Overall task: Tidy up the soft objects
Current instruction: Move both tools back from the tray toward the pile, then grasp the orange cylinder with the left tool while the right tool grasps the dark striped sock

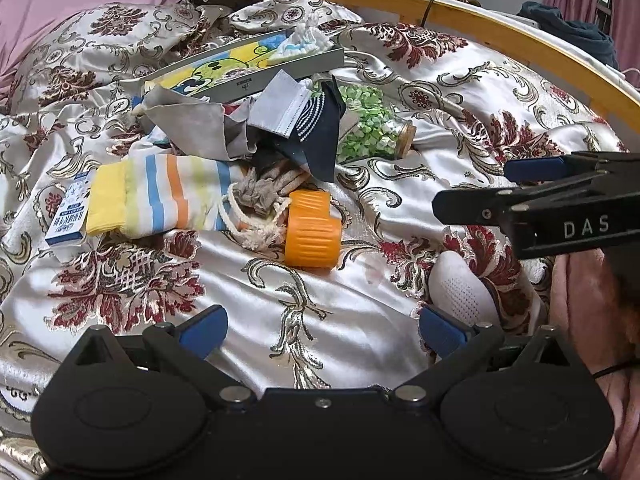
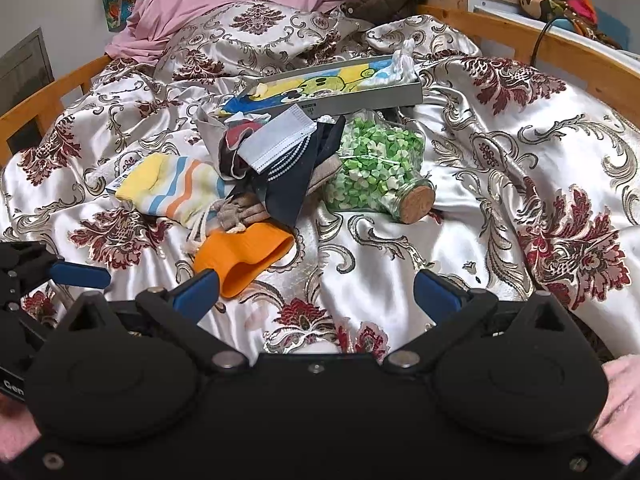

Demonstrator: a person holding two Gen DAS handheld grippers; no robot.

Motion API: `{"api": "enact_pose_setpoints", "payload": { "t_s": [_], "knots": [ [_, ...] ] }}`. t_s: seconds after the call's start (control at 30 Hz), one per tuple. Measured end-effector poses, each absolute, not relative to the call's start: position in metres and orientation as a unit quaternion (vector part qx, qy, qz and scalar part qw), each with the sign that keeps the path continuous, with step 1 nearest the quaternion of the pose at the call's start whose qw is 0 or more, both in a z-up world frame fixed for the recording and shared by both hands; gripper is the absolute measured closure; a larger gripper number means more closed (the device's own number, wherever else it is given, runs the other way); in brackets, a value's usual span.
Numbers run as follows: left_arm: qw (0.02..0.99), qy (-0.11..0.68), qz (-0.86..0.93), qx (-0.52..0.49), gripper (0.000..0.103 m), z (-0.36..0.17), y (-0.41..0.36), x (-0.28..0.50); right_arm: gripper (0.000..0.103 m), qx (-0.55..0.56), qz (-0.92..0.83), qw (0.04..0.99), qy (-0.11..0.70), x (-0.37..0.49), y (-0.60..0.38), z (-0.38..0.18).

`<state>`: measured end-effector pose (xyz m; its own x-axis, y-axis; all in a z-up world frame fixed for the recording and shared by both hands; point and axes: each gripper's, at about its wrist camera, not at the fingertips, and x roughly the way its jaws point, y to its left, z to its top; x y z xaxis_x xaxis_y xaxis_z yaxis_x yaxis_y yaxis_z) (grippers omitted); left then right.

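A pile of soft things lies on the patterned bedspread (image 1: 280,280): a striped sock (image 1: 168,196) (image 2: 176,188), a grey face mask (image 1: 280,108) (image 2: 280,136), a navy sock (image 1: 320,136) (image 2: 296,176), a grey cloth (image 1: 192,120) and a beige drawstring pouch (image 1: 264,192) (image 2: 240,212). A white sock (image 1: 460,288) lies by my left gripper's right finger. My left gripper (image 1: 320,328) is open and empty, short of the pile. My right gripper (image 2: 316,292) is open and empty; it also shows at the right of the left wrist view (image 1: 476,188).
An orange ribbed plastic piece (image 1: 312,232) (image 2: 244,256) lies before the pile. A corked jar of green paper stars (image 1: 376,128) (image 2: 380,164) lies on its side. A grey tray (image 1: 248,68) (image 2: 340,84) holds a cartoon cloth. A small blue box (image 1: 68,216) lies left. A wooden bed rail (image 1: 520,44) curves behind.
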<state>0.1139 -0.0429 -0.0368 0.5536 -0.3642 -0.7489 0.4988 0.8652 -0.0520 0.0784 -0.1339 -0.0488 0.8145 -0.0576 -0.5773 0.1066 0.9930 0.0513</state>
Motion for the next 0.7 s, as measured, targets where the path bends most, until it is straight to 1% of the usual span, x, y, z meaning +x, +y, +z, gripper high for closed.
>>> {"api": "enact_pose_setpoints", "payload": {
  "t_s": [0.17, 0.27, 0.5, 0.57, 0.7],
  "knots": [
    [0.868, 0.418, -0.254, 0.086, 0.002, -0.040, -0.046, 0.123, 0.001, 0.046, -0.041, 0.951, 0.303, 0.085, -0.134, -0.050],
    [0.861, 0.432, -0.257, 0.081, 0.002, -0.043, -0.047, 0.130, 0.001, 0.047, -0.042, 0.955, 0.290, 0.087, -0.133, -0.049],
    [0.869, 0.412, -0.255, 0.100, 0.002, -0.039, -0.053, 0.143, 0.001, 0.048, -0.039, 0.965, 0.256, 0.100, -0.138, -0.043],
    [0.866, 0.411, -0.265, 0.103, 0.005, -0.038, -0.054, 0.147, 0.001, 0.043, -0.037, 0.966, 0.253, 0.106, -0.139, -0.043],
    [0.859, 0.411, -0.282, 0.116, 0.007, -0.040, -0.055, 0.154, 0.001, 0.025, -0.035, 0.968, 0.246, 0.117, -0.141, -0.044]
  ]
}}
